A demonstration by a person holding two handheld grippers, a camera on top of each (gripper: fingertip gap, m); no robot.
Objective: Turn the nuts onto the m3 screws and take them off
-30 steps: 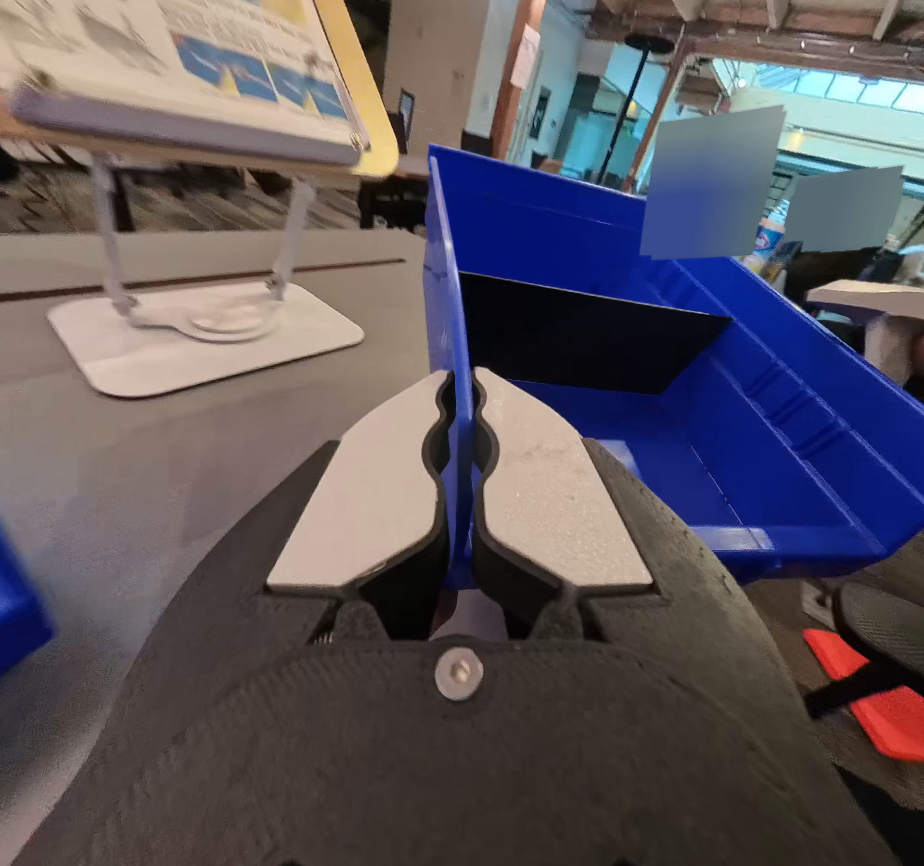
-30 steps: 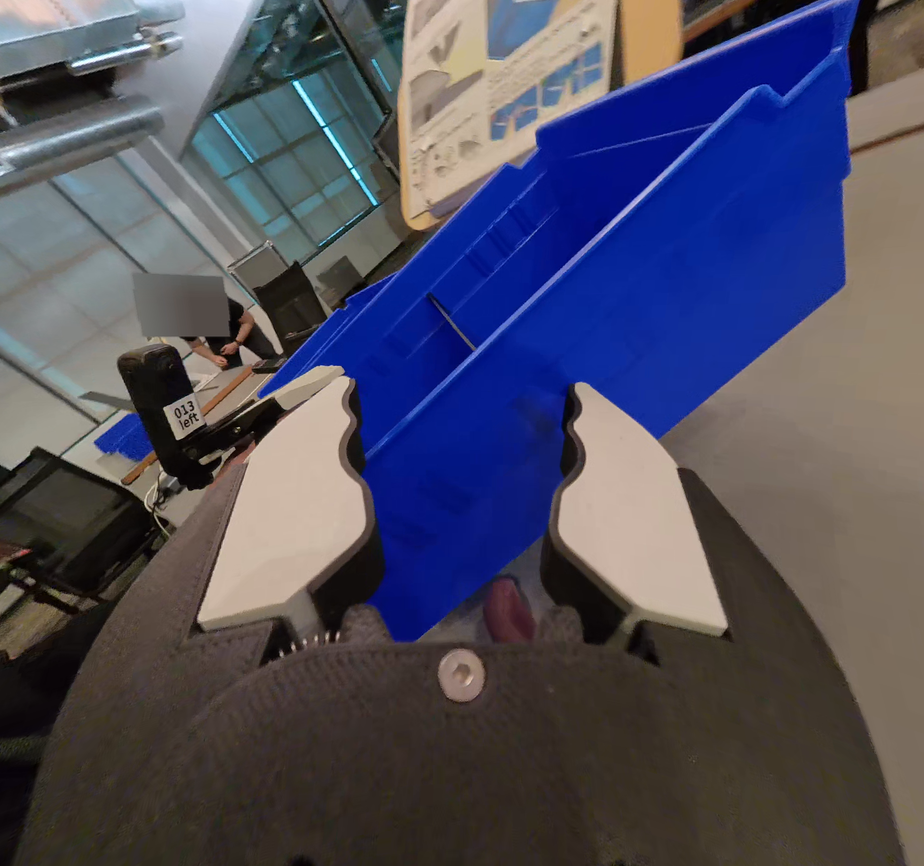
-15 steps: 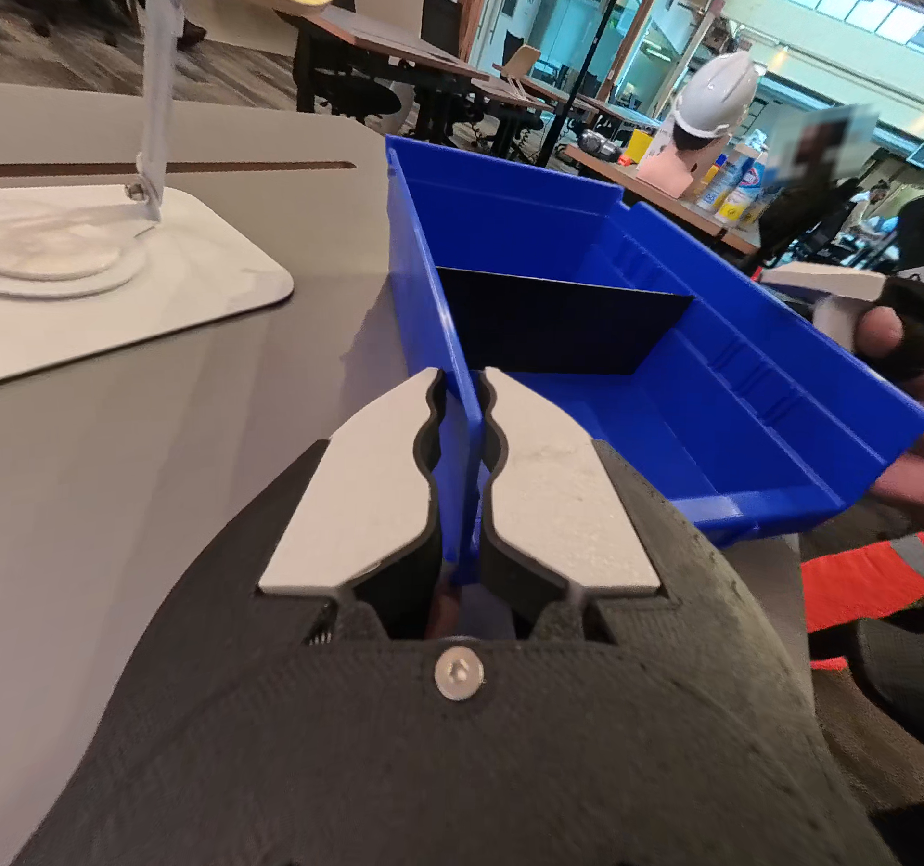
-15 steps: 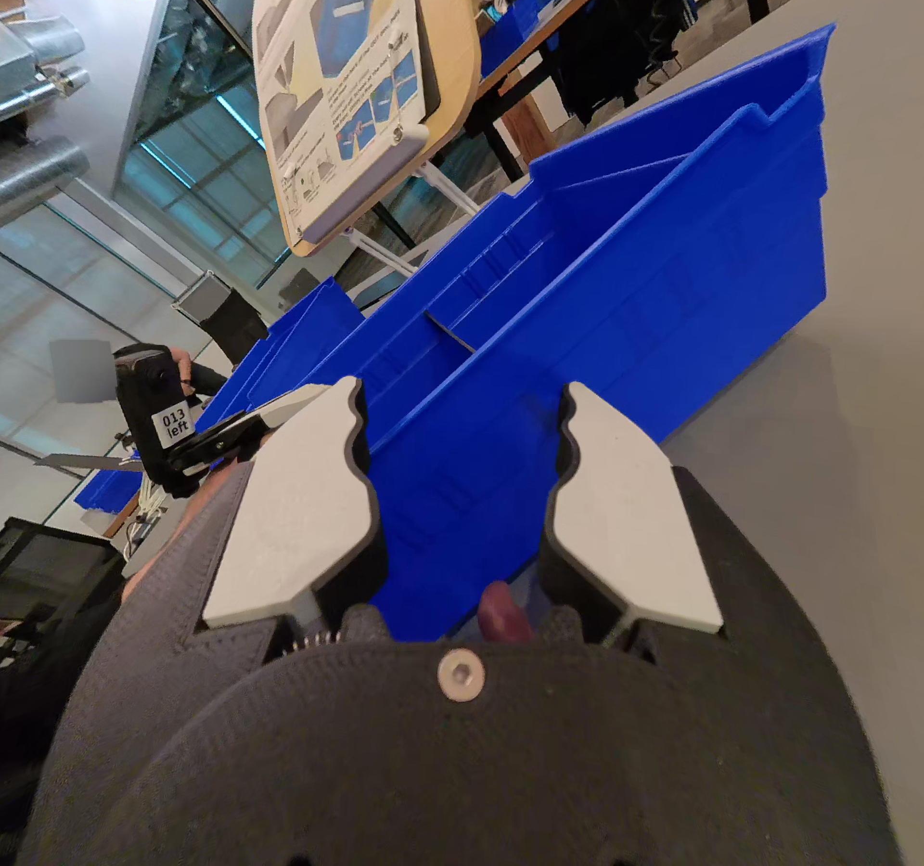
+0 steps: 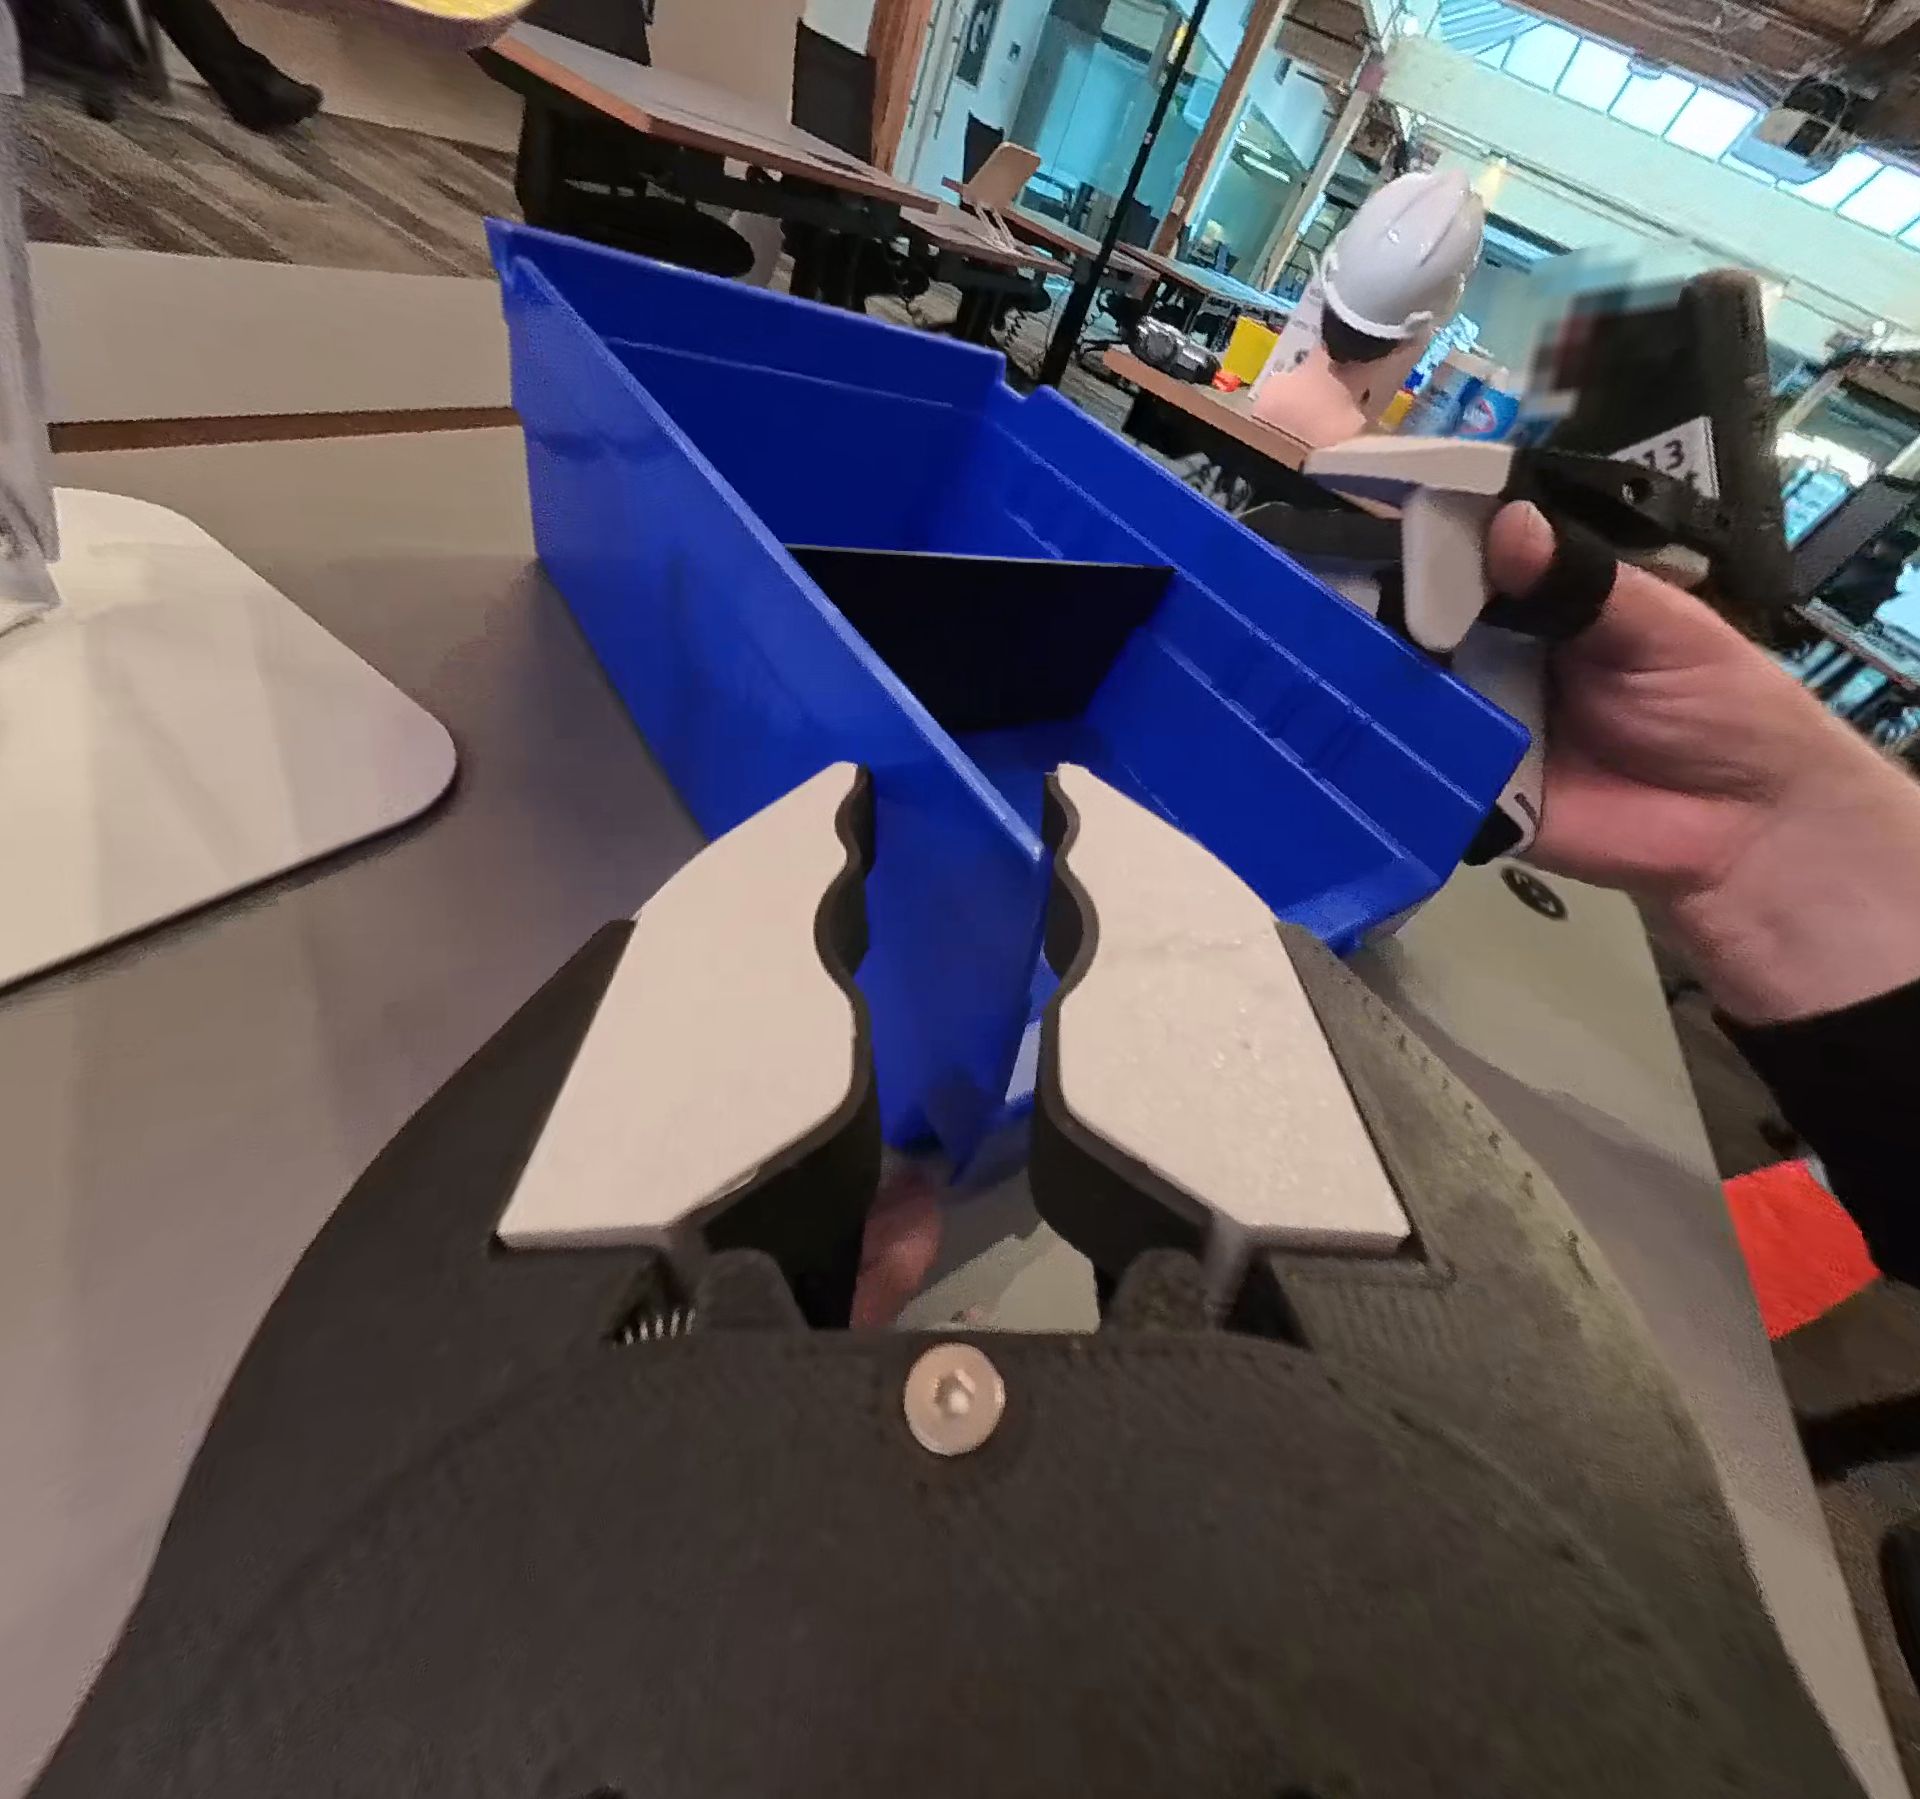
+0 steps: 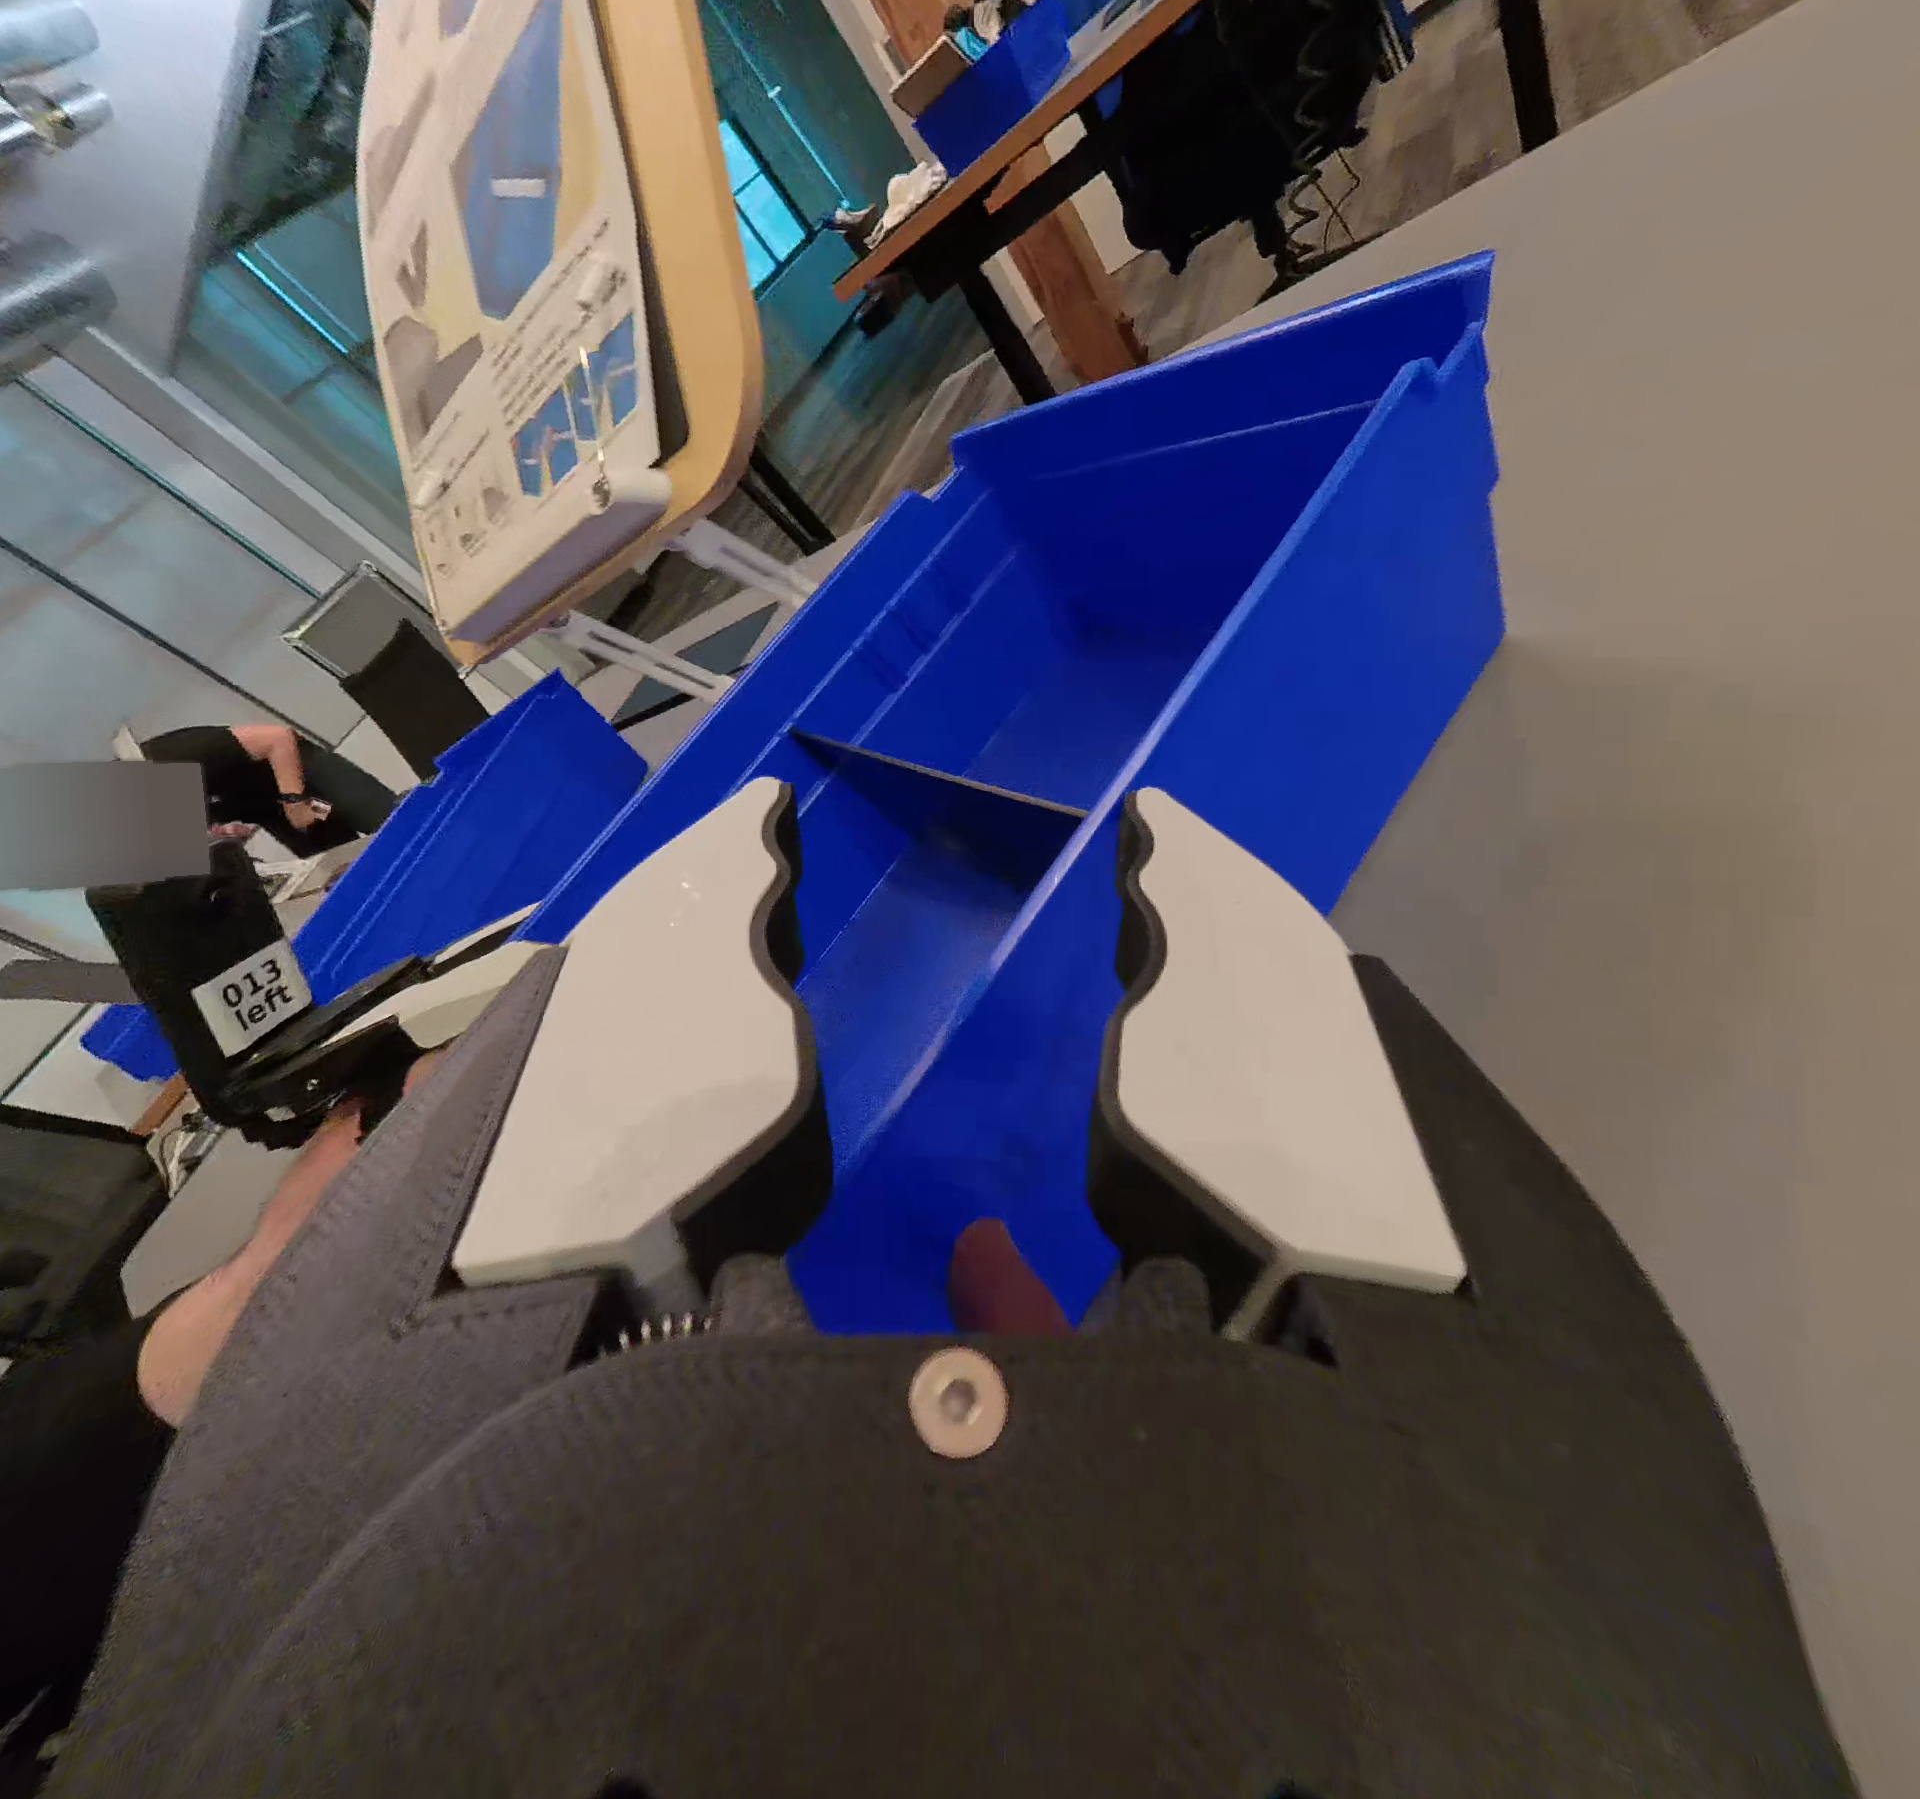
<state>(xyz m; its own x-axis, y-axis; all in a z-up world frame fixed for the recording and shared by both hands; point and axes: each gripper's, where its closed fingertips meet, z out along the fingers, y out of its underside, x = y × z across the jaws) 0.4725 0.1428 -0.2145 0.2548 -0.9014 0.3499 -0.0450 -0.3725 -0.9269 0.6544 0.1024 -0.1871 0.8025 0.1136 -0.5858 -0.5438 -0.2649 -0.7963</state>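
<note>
A long blue bin sits on the grey tabletop, with a black divider standing across its inside. The left claw has its two fingers parted, one on either side of the bin's near side wall at the corner, with clear gaps between the pads and the plastic, so it is not gripping. The right claw is open too, wider, straddling the opposite long wall of the same bin at its near end. In the left wrist view the right claw shows at the far corner of the bin, held in a bare hand.

No nuts or screws can be seen; the visible part of the bin floor looks bare.

A second blue bin lies beyond the first. A board with a printed sheet stands on a white stand, whose base rests on the tabletop left of the bin.
</note>
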